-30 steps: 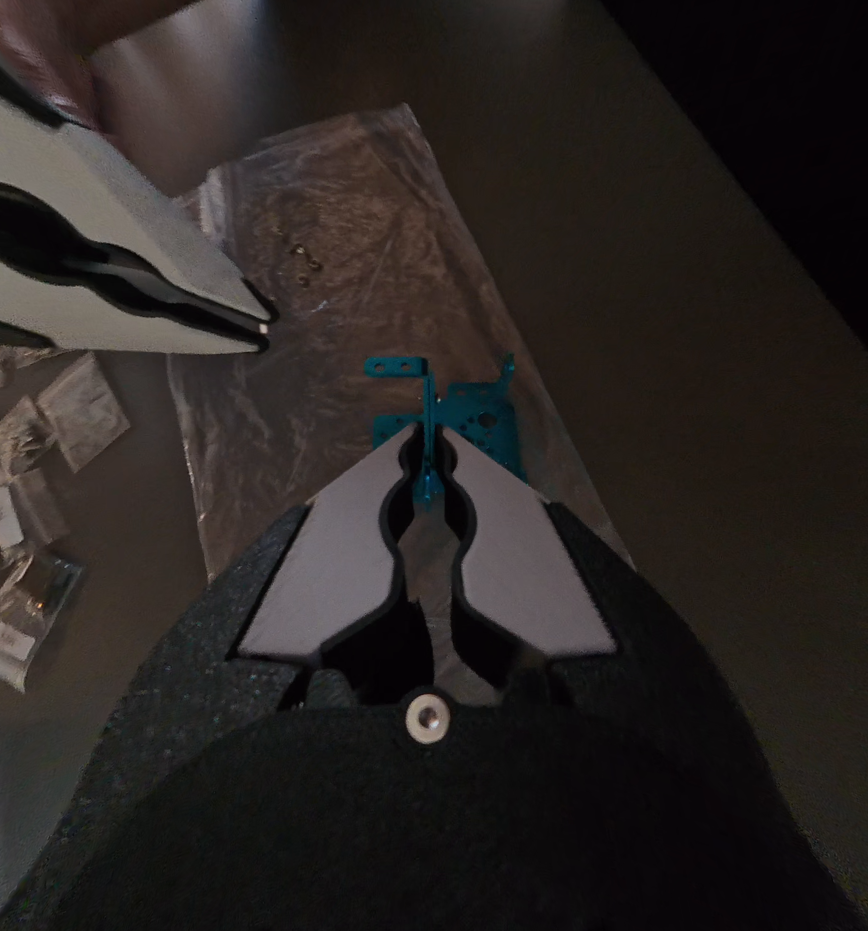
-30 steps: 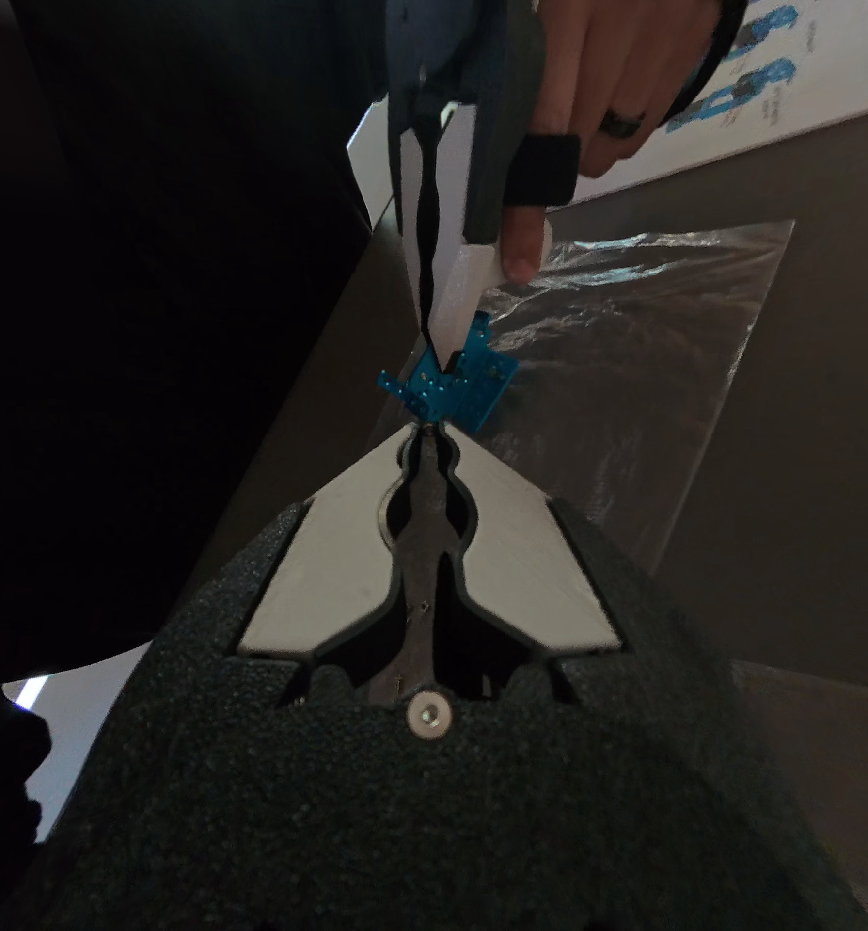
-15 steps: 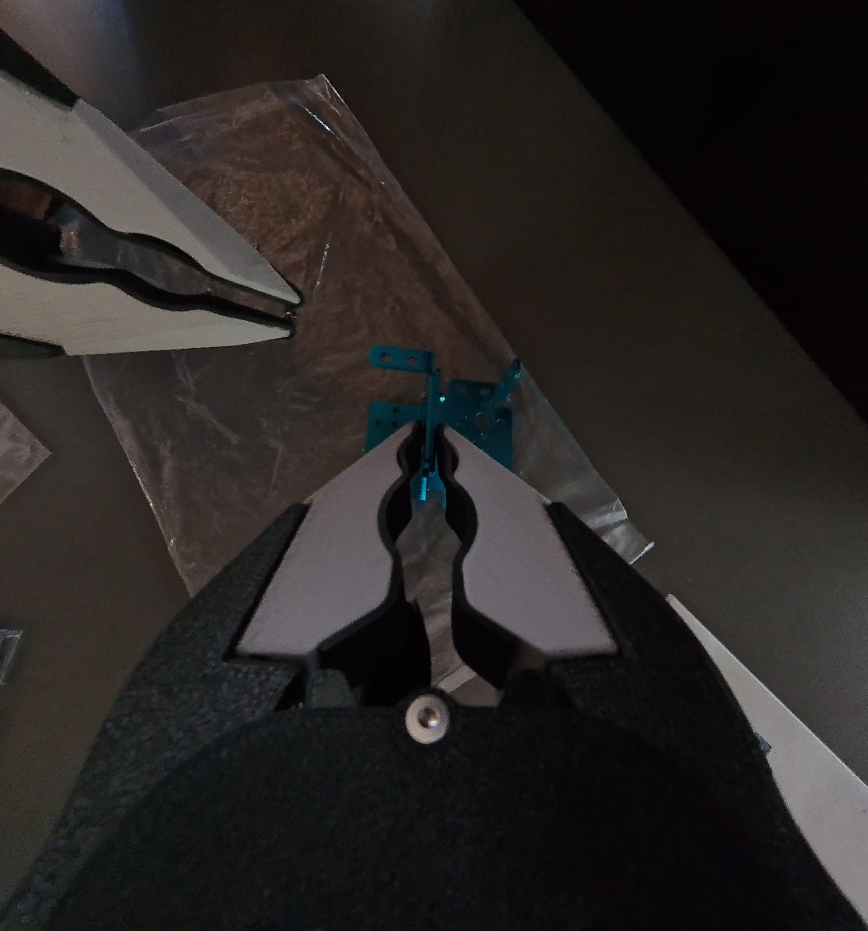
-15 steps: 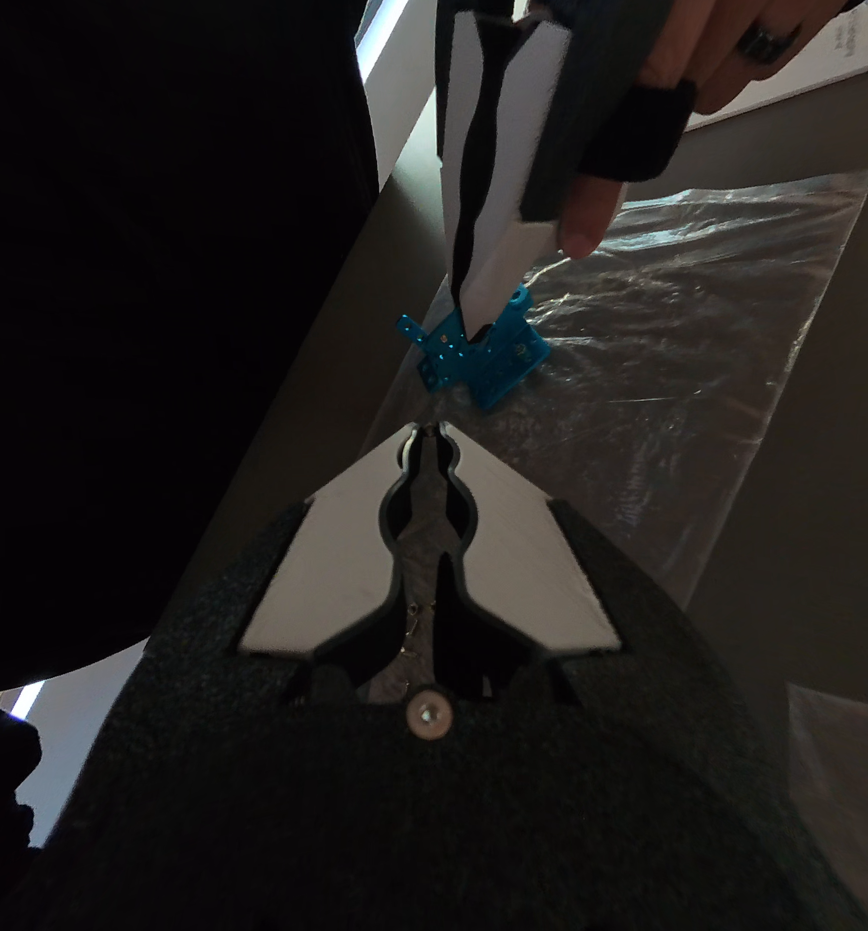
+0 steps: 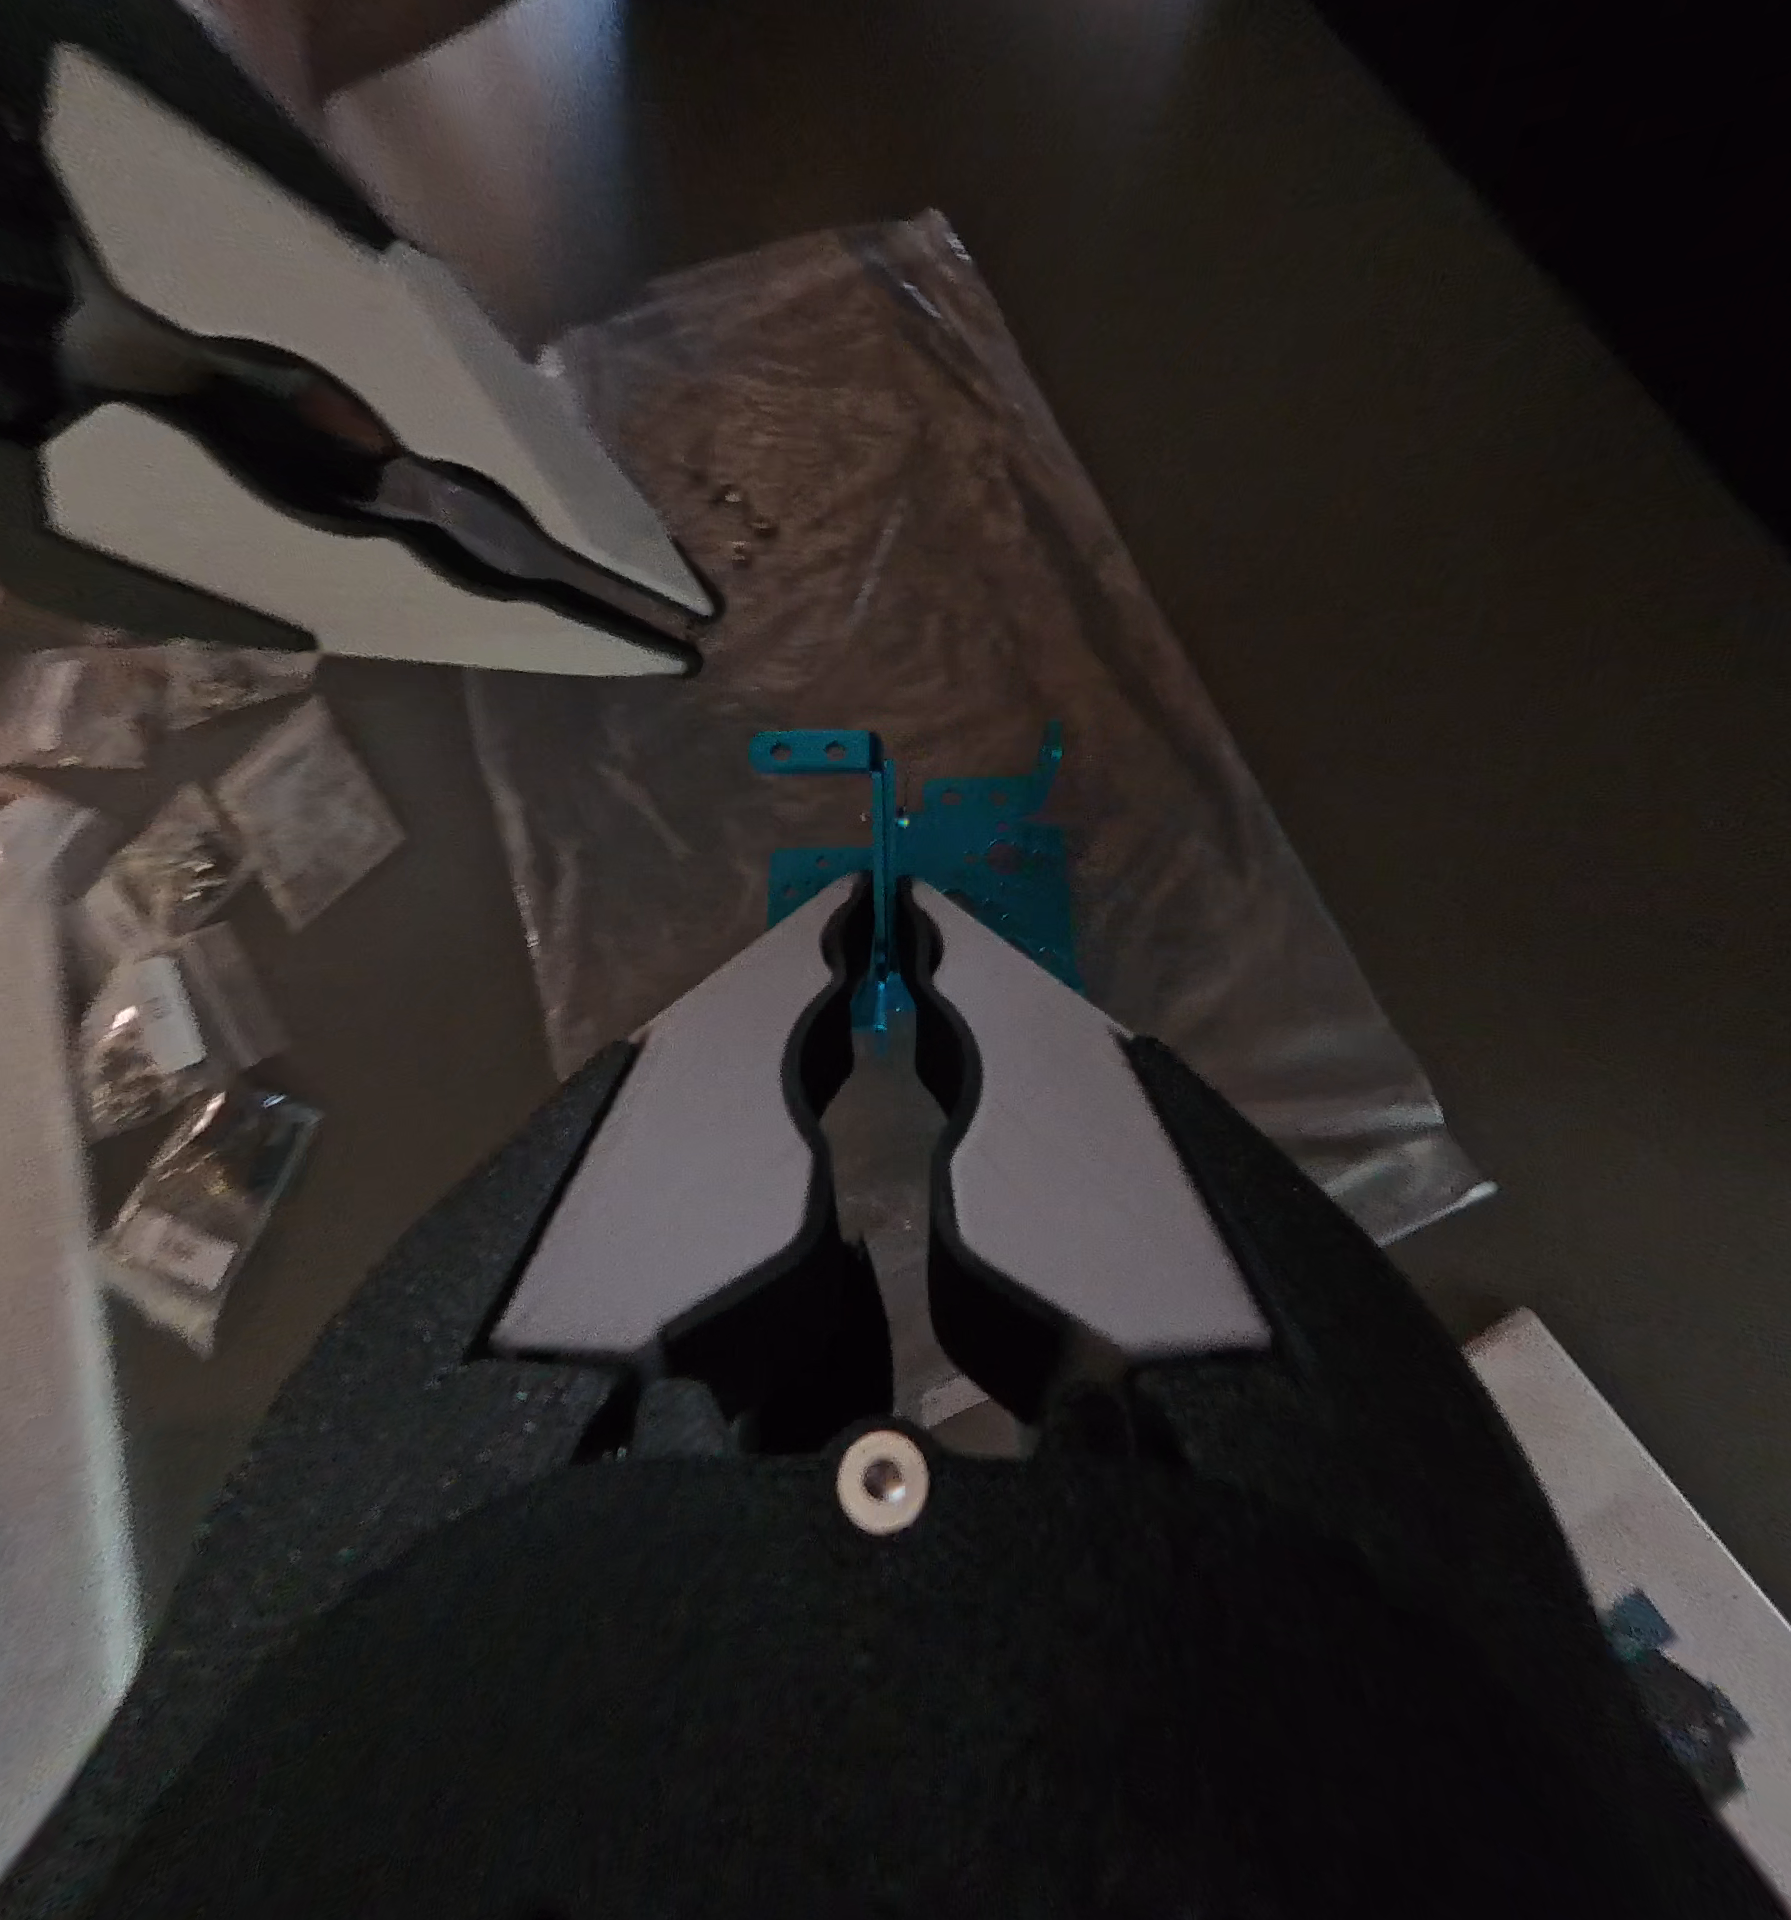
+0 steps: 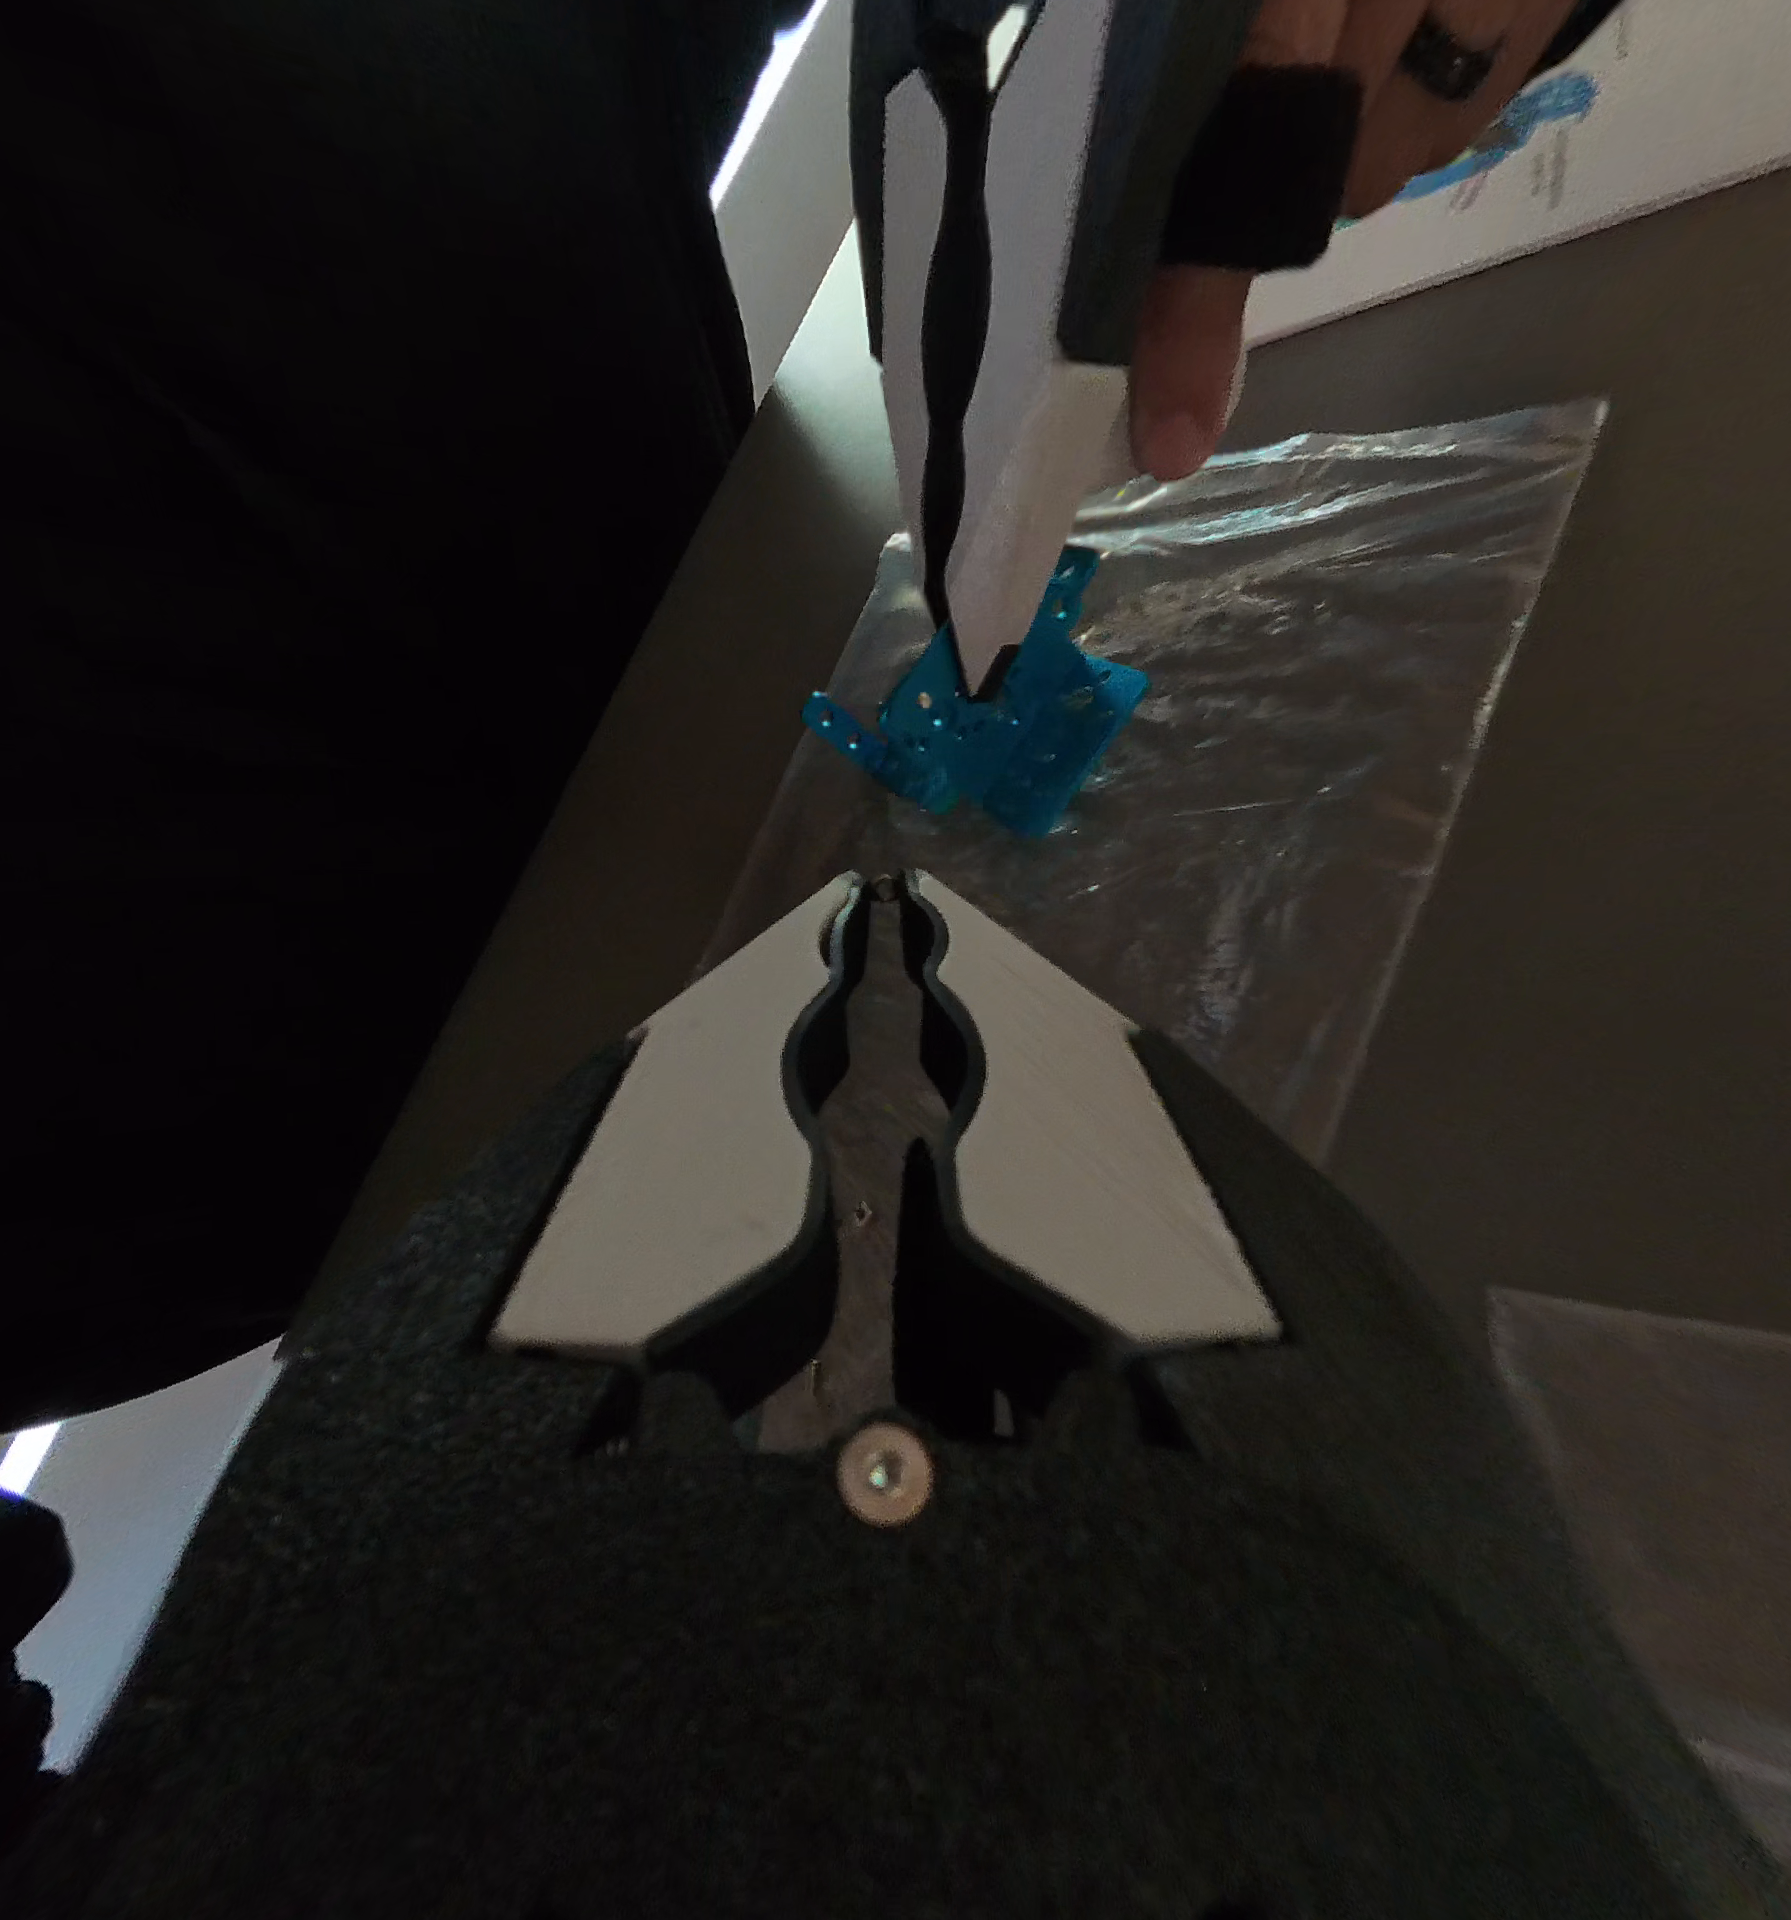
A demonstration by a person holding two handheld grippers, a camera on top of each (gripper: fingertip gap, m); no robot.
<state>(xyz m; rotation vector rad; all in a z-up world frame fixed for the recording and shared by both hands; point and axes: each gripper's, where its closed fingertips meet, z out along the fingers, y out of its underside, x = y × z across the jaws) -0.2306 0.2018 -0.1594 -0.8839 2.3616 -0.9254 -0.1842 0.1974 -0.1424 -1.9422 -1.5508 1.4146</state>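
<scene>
My left gripper [image 5: 883,883] is shut on an upright tab of a blue perforated metal bracket [image 5: 984,842] and holds it over a clear plastic bag [image 5: 870,468] on the dark table. The right wrist view shows the same gripper [image 6: 974,675] coming down from above, a hand [image 6: 1182,395] on it, gripping the bracket [image 6: 1016,748]. My right gripper [image 6: 883,883] is shut, its tips a short way in front of the bracket and apart from it. A tiny dark bit shows between its tips, too small to tell. It also shows at the upper left of the left wrist view [image 5: 699,639].
A few small screws [image 5: 745,525] lie on the plastic bag [image 6: 1338,675]. Several small packets [image 5: 195,935] lie to the left. A white printed sheet [image 6: 1597,135] lies behind the bag, and another white sheet [image 5: 1649,1558] at the near right. The table edge [image 6: 662,644] runs beside a dark drop.
A second ago my right gripper's tips were right at the bracket; now there is a gap between them. My left gripper has kept its hold and swung, bringing the small packets back into view.
</scene>
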